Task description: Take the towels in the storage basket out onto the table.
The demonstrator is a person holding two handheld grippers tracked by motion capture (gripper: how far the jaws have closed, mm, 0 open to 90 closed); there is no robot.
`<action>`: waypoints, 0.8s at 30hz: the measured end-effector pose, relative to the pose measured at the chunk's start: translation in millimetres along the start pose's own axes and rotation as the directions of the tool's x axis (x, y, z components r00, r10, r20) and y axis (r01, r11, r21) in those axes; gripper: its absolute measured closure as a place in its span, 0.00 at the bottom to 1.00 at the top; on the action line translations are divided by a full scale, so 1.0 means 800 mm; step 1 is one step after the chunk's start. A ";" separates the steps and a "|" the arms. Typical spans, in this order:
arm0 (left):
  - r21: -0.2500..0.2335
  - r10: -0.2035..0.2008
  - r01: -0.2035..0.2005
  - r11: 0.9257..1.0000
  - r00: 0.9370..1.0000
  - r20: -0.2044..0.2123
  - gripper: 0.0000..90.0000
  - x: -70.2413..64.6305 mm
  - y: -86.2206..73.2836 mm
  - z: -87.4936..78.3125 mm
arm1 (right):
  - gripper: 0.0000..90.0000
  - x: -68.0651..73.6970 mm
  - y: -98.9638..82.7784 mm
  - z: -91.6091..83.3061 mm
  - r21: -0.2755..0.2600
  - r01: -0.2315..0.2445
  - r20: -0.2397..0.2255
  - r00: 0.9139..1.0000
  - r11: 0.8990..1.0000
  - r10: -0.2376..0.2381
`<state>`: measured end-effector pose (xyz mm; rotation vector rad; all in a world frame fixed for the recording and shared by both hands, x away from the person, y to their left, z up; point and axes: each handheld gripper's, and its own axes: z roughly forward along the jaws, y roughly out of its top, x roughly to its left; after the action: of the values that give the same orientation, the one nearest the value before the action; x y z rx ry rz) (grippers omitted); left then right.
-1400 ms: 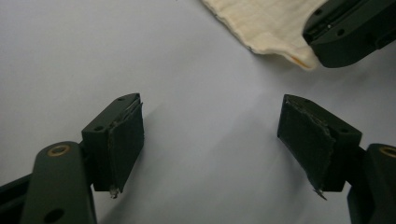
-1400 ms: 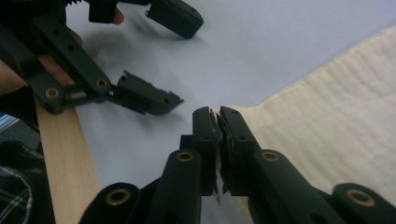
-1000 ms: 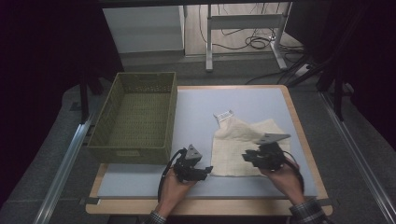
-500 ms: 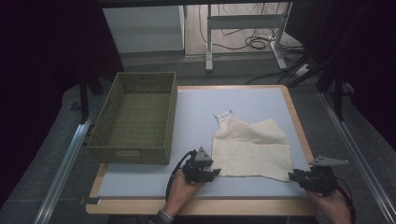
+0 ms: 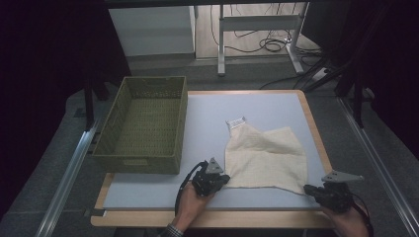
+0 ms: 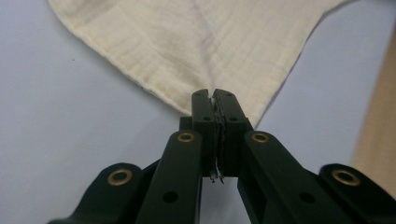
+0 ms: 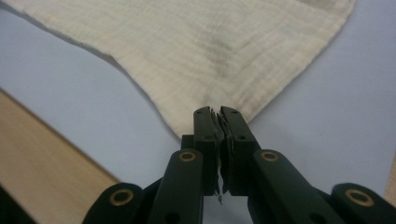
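Pinching the cream cloth at its two near corners right now, one corner per hand. My left gripper sits at the near-left corner, and in the left gripper view both black jaws are pressed together with the corner of the fabric squeezed between them. They've just been closing, and the cloth is definitely caught in there. Same story on the other side: my right gripper is down at the near-right corner, close to the table's wooden edge, and the right gripper view shows its jaws clamped on the tip of that corner too, also having just closed in on it. Both of my hands come in from the near edge, cables trailing behind them.

The cloth itself lies mostly flat on the pale blue tabletop, on the right half, with a diagonal fold or crease running across it. Its far-left corner comes up to a point, and a small white label sticks out there.

Off to the left, well apart from the cloth, there's a green woven basket, sitting partly over the table's left edge. Past the far side of the table there's a metal frame leg and some cables on the floor.
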<state>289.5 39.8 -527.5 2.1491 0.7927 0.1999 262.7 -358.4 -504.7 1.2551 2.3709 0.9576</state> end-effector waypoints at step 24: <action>-0.014 -0.048 0.047 0.999 0.997 -0.054 0.64 0.009 -0.015 -0.035 | 0.80 -0.001 -0.005 -0.017 -0.051 -0.025 -0.047 0.999 0.998 0.022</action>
<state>278.5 68.4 -519.2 2.1185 0.8709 0.2389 253.8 -366.5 -497.5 1.2574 2.3553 1.0591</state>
